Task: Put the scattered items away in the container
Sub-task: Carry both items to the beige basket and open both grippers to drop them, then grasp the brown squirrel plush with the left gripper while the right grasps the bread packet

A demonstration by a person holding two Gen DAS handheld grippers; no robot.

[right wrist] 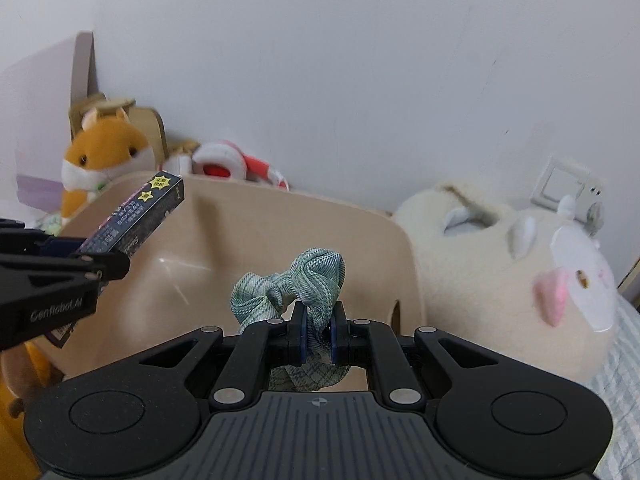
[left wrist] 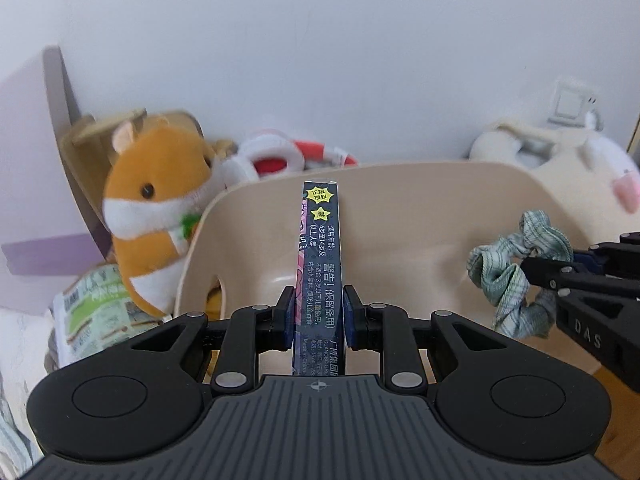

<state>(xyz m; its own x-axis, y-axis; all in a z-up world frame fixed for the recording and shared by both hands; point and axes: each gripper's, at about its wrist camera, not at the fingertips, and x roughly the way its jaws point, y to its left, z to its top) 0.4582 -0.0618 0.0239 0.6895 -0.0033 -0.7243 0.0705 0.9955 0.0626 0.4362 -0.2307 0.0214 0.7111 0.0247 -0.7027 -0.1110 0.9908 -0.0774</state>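
My left gripper (left wrist: 318, 312) is shut on a long dark blue box (left wrist: 320, 256) with printed text, held upright over the beige plastic bin (left wrist: 420, 216). My right gripper (right wrist: 319, 332) is shut on a green-white fabric scrunchie (right wrist: 296, 284), held over the same bin (right wrist: 248, 240). In the left wrist view the right gripper (left wrist: 532, 268) comes in from the right with the scrunchie (left wrist: 508, 264). In the right wrist view the left gripper (right wrist: 108, 270) with the box (right wrist: 136, 216) is at the left. The bin's floor is mostly hidden.
An orange hamster plush (left wrist: 156, 208) stands left of the bin. A red-white plush (left wrist: 280, 156) lies behind it by the white wall. A large cream plush (right wrist: 500, 276) lies to the right. A printed packet (left wrist: 100, 312) lies at lower left. A wall socket (right wrist: 564, 184) is at right.
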